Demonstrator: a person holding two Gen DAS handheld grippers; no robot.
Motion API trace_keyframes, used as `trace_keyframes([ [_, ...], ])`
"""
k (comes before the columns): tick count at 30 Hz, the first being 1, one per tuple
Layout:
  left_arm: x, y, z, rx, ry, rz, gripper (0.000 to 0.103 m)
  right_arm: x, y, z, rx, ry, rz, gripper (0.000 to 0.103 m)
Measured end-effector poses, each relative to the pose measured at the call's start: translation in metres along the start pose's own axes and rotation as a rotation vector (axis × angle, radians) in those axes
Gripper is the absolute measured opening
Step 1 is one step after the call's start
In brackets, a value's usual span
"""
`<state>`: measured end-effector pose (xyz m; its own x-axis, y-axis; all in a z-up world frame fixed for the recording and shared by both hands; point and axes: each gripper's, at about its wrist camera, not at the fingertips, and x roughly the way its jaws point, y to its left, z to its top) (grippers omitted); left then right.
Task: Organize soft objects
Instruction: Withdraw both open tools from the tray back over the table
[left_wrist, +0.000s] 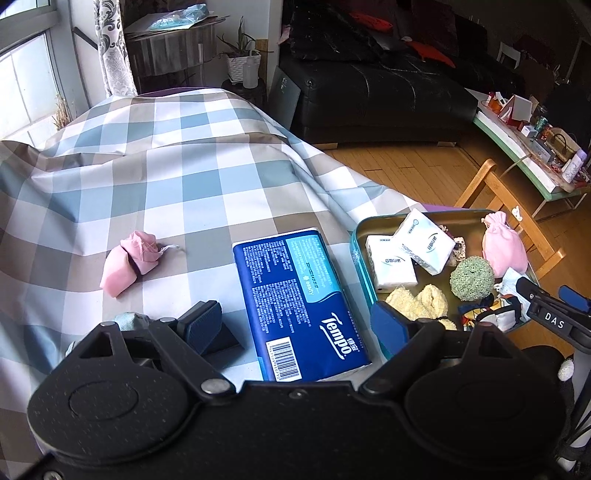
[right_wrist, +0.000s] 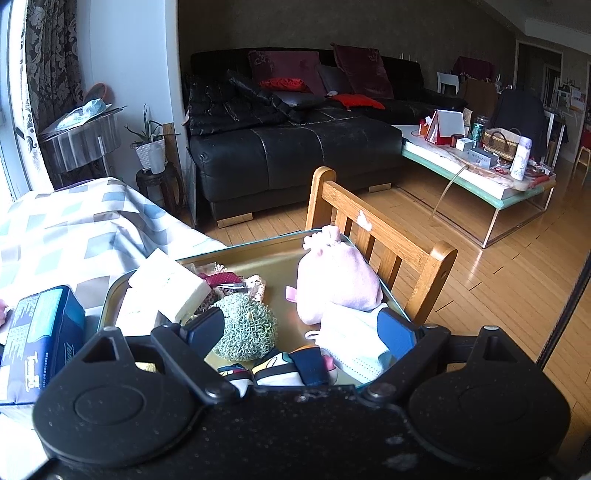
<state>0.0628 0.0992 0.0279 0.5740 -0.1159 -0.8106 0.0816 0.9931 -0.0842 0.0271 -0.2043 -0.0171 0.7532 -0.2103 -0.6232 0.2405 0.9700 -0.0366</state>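
Left gripper (left_wrist: 299, 321) released, straddling Tempo tissue pack (left_wrist: 301, 299) for pickup; right gripper (right_wrist: 301, 328) released, empty above tin tray (right_wrist: 258, 254).

two white tissue packs (left_wrist: 391, 267) (left_wrist: 428, 240), two pink pouches (left_wrist: 129, 256) (left_wrist: 504, 245)

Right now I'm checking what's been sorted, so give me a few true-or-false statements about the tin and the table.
1. The blue Tempo tissue pack lies on the checked tablecloth, outside the tin tray. True.
2. The green scrubby ball sits on the tablecloth. False: it is inside the tin tray.
3. A pink pouch is in the tray, and a pink folded cloth lies out on the tablecloth. True.
4. The left gripper has its fingers clamped on the tissue pack. False: the fingers stand open on either side of it, not pressing.
5. The tray holds no white tissue packets. False: two white packets lie in it.
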Motion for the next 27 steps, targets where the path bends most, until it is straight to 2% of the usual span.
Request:
trace_keyframes([
  [13, -0.016, 0.041, -0.008, -0.102, -0.049, 0.051, 0.084, -0.001, 0.017, 0.004, -0.089, 0.032, -0.075, 0.090],
  [17, -0.021, 0.055, -0.011, -0.136, -0.063, 0.087, 0.084, -0.004, 0.031, 0.008, -0.155, 0.043, -0.109, 0.090],
  [19, -0.023, 0.063, -0.013, -0.155, -0.072, 0.105, 0.084, -0.010, 0.042, 0.010, -0.203, 0.020, -0.110, 0.090],
  [21, -0.025, 0.071, -0.015, -0.178, -0.078, 0.118, 0.084, -0.018, 0.054, 0.012, -0.235, 0.003, -0.079, 0.090],
  [27, -0.032, 0.098, -0.018, -0.285, -0.103, 0.189, 0.084, -0.034, 0.118, 0.024, -0.193, 0.045, 0.172, 0.093],
])
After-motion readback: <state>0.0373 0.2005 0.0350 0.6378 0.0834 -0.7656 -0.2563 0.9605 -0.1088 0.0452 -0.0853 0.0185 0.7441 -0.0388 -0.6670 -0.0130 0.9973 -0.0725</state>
